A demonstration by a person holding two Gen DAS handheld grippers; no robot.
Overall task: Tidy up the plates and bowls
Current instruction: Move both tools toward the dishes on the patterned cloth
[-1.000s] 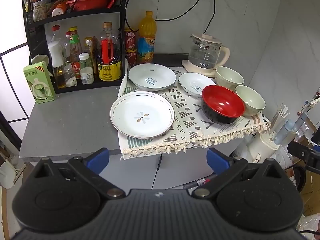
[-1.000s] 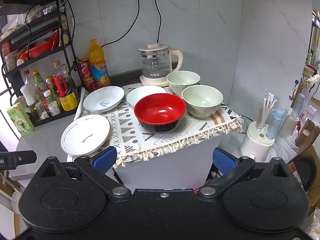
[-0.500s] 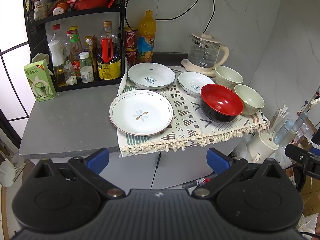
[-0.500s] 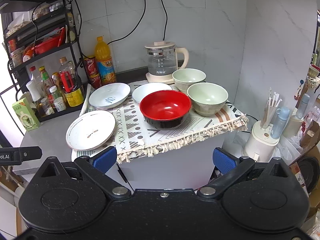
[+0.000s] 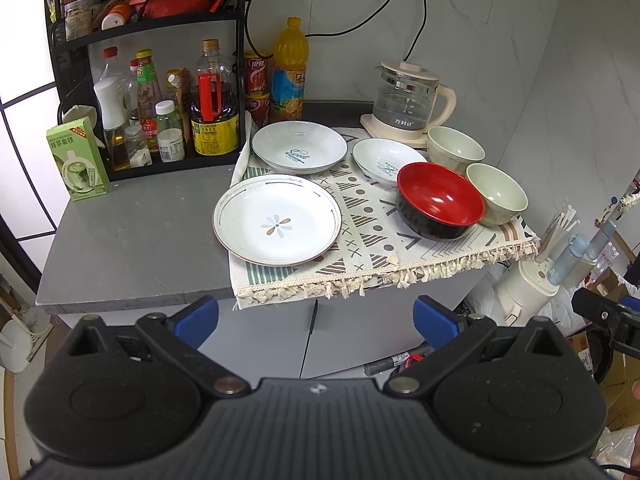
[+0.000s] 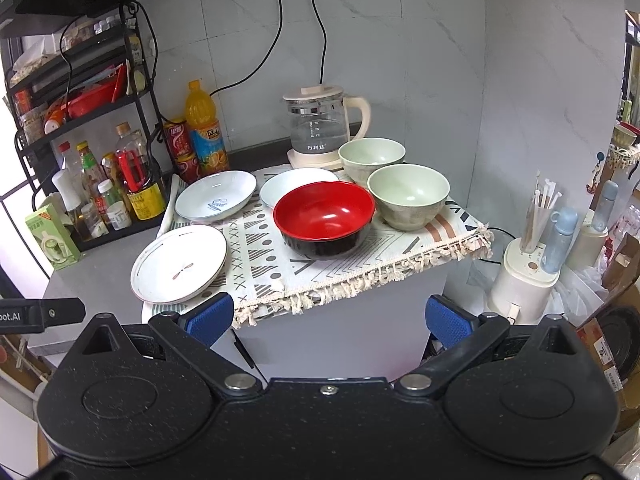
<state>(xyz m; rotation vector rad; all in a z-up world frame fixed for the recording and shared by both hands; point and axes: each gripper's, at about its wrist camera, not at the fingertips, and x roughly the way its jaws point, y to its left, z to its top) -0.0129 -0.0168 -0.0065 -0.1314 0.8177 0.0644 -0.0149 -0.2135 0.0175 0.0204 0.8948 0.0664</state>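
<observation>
On a patterned cloth [image 5: 360, 236] lie a flower-print plate [image 5: 277, 225], a white plate with blue script [image 5: 299, 146], a smaller white plate [image 5: 386, 160], a red and black bowl [image 5: 439, 199] and two pale green bowls [image 5: 496, 193] [image 5: 455, 149]. The same dishes show in the right wrist view: flower plate [image 6: 179, 263], script plate [image 6: 216, 196], red bowl [image 6: 325, 218], green bowls [image 6: 408, 195] [image 6: 371, 156]. My left gripper [image 5: 316, 318] and right gripper [image 6: 328, 316] are both open and empty, held below and in front of the counter edge.
A glass kettle [image 5: 408, 104] stands behind the bowls. A black rack of sauce bottles [image 5: 160, 108], an orange drink bottle [image 5: 289, 70] and a green carton [image 5: 78, 158] stand at the left. A white holder with straws [image 6: 528, 276] stands right of the counter.
Both grippers have drawn slightly back and shifted, so the counter sits a little farther off in both views. The dishes have not moved.
</observation>
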